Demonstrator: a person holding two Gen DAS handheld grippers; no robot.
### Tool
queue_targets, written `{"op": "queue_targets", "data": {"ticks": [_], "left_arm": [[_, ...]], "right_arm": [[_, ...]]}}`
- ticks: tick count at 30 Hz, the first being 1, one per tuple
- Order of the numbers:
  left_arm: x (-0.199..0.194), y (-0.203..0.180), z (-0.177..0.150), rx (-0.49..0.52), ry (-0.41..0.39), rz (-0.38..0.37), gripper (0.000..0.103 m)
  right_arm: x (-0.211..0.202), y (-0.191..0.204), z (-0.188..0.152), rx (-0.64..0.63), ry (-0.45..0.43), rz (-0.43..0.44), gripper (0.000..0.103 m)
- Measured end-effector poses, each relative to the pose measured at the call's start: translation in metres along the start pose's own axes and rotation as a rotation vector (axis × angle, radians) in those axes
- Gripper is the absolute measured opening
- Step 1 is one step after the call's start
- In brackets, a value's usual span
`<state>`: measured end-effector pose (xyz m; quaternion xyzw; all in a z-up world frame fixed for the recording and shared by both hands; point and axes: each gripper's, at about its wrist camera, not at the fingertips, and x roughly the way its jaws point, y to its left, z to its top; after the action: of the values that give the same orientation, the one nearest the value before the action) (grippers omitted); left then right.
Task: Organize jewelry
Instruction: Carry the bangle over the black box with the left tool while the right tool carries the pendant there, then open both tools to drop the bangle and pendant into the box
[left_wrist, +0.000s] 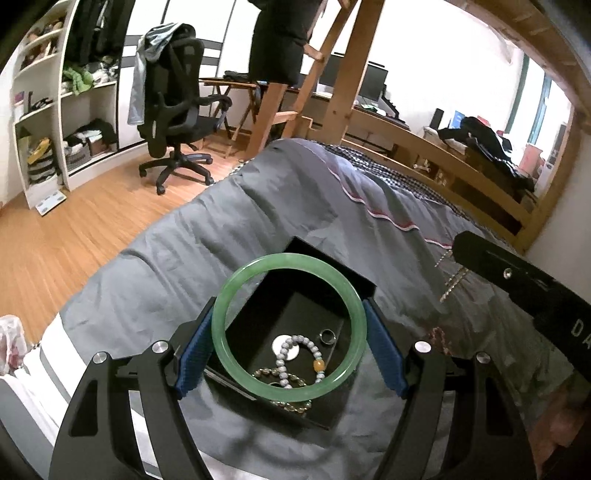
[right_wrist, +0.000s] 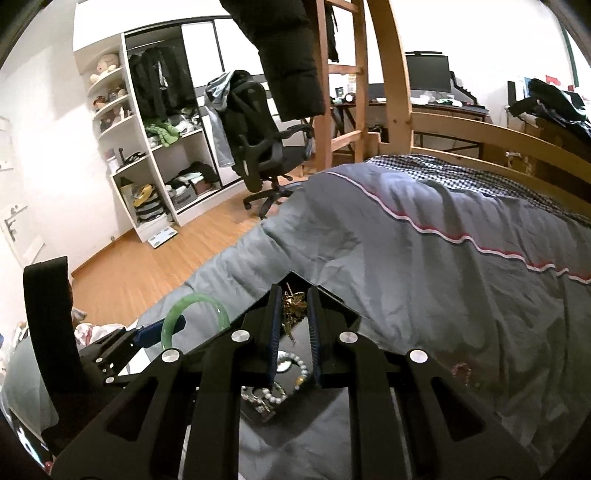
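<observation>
Meanwhile, a grey duvet is spread across the wooden bunk bed, filling the middle of both views, with an office chair and white shelving seen at the upper left. A black jewelry box, open-topped, is set on the duvet at the lower centre of the left wrist view. Directly above it, a green jade bangle is held across its width by the left gripper, whose blue pads are spread wide and pressed against the bangle's left and right outer edges. The ring's plane is tilted toward the camera, its opening framing the box floor, so the box is judged to lie straight below and just ahead of the tongs. In the right wrist view, the right gripper is drawn nearly together on a small gold trinket, held over the far corner of the same box. A pale bead bracelet, a dark ring and a gold chain are already laid inside. Thin chains are left on the duvet at centre right, nearer the right hand.
</observation>
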<state>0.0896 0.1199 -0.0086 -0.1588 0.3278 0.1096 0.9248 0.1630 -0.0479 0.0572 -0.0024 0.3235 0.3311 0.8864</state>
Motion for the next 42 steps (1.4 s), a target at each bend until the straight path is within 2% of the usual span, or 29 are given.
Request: {"op": "queue_targets", "data": {"ticks": [12,21,33,34,36,37,38,40,42], "left_arm": [[0.001,0.013,0.002,-0.033,-0.001,0.03,0.074],[0.01,0.022,0.001,-0.066,0.021,0.021,0.074],[0.027,0.017,-0.007,-0.04,0.088,-0.025,0.074],[0.028,0.017,-0.008,-0.045,0.09,-0.033,0.074],[0.029,0.017,-0.009,-0.06,0.096,-0.051,0.074],[0.028,0.017,-0.009,-0.063,0.092,-0.055,0.075],[0.027,0.016,-0.009,-0.062,0.085,-0.054,0.075],[0.024,0.015,-0.008,-0.057,0.071,-0.048,0.078],[0.021,0.015,-0.008,-0.058,0.053,-0.042,0.087]], "right_arm": [[0.018,0.018,0.007,-0.016,0.018,0.026,0.015],[0.031,0.023,0.009,-0.01,0.032,0.042,0.015],[0.067,0.009,0.001,0.06,0.131,0.035,0.016],[0.069,0.006,0.002,0.082,0.138,0.036,0.019],[0.069,0.002,0.003,0.103,0.139,0.042,0.043],[0.068,0.0,0.003,0.113,0.133,0.051,0.06],[0.067,-0.001,0.003,0.118,0.128,0.052,0.065],[0.067,-0.004,0.004,0.124,0.129,0.04,0.067],[0.064,-0.008,0.005,0.138,0.114,0.014,0.079]]}}
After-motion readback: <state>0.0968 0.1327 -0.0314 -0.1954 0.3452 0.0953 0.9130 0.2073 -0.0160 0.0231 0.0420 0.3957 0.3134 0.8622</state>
